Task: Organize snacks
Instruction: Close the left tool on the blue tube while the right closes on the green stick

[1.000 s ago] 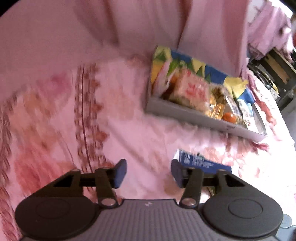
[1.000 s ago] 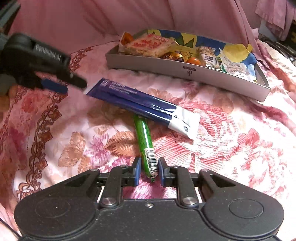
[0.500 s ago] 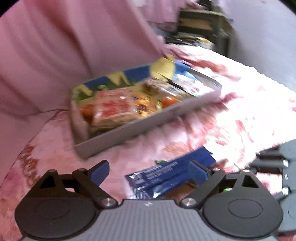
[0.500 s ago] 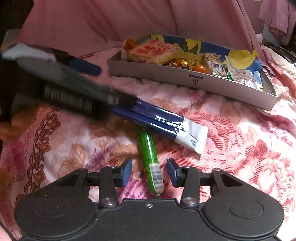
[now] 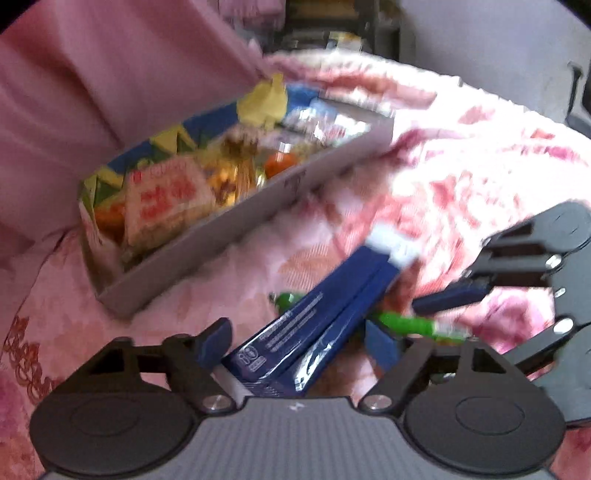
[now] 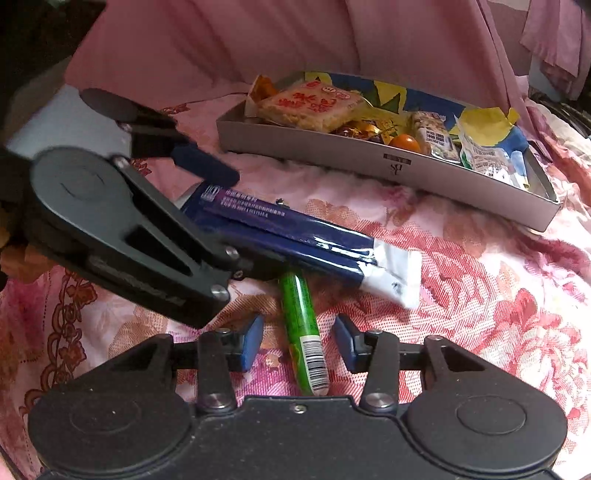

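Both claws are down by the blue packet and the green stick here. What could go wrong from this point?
1. The blue packet lies across the green stick; lifting it with the left claw, whose fingers have just been closing around it, may drag the stick.
2. The open right claw straddles the stick close beside the left, so they may collide.
3. The tray is crowded.

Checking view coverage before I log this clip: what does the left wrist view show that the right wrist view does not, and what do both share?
Only the left wrist view shows dark furniture and a grey wall beyond the bed, plus the right claw from the side.

Only the right wrist view shows the barcode on the green stick, lying loose between the right claw's open jaws, and the left claw from outside, straddling the blue packet.

Both show the grey tray of snacks, the blue packet over the green stick, and the floral bedspread.
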`<action>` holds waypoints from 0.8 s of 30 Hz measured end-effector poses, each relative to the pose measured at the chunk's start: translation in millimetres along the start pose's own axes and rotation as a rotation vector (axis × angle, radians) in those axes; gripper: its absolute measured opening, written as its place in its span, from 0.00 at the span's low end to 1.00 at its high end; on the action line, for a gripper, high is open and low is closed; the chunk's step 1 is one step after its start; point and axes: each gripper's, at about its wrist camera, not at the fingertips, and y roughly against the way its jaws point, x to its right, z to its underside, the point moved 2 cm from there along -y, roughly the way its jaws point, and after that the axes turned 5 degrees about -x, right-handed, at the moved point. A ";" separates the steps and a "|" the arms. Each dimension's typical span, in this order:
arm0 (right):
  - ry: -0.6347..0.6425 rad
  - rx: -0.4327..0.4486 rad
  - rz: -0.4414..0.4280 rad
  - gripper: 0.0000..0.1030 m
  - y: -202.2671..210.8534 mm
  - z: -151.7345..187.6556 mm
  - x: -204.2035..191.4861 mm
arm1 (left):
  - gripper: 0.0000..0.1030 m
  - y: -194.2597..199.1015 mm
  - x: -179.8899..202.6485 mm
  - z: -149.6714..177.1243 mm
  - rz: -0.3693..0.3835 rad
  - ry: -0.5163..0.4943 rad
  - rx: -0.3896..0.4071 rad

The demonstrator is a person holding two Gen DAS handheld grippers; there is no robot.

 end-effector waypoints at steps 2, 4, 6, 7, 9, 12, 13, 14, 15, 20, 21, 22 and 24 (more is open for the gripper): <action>0.010 -0.005 0.008 0.44 -0.2 0.4 -1.4 | 0.70 -6.6 -1.6 2.6 0.009 0.026 -0.038; 0.019 -0.009 0.020 0.42 0.0 1.0 -2.2 | 0.67 -6.8 -3.5 4.8 0.013 0.054 -0.043; 0.014 -0.012 0.025 0.40 1.0 1.6 -1.5 | 0.65 -3.1 -4.2 5.7 0.021 0.079 -0.054; 0.009 -0.013 0.028 0.38 1.5 1.9 -0.7 | 0.64 -0.8 -3.6 6.7 0.030 0.095 -0.057; -0.001 -0.014 0.037 0.32 2.7 2.5 0.8 | 0.61 3.5 -2.0 8.2 0.047 0.113 -0.060; -0.013 -0.016 0.035 0.29 4.0 2.9 3.1 | 0.58 8.6 5.8 12.0 0.047 0.103 -0.069; -0.013 -0.018 0.036 0.28 4.5 3.2 3.0 | 0.58 10.3 8.3 11.6 0.042 0.097 -0.071; -0.011 -0.018 0.037 0.28 5.2 3.8 2.6 | 0.58 12.3 10.8 11.3 0.036 0.090 -0.069; -0.009 -0.019 0.038 0.28 5.4 4.0 2.6 | 0.58 14.1 13.2 10.0 0.028 0.081 -0.063; -0.021 -0.017 0.034 0.27 5.1 4.1 3.2 | 0.78 22.6 22.6 3.2 -0.039 0.042 0.005; -0.025 -0.015 0.033 0.28 4.9 3.5 3.1 | 0.78 23.5 22.4 1.9 -0.033 0.044 0.018; -0.028 -0.013 0.032 0.28 4.7 3.0 3.0 | 0.78 23.2 22.2 0.5 -0.027 0.047 0.028; -0.027 -0.008 0.033 0.29 4.1 2.7 2.7 | 0.78 20.0 21.9 -1.7 -0.022 0.041 0.034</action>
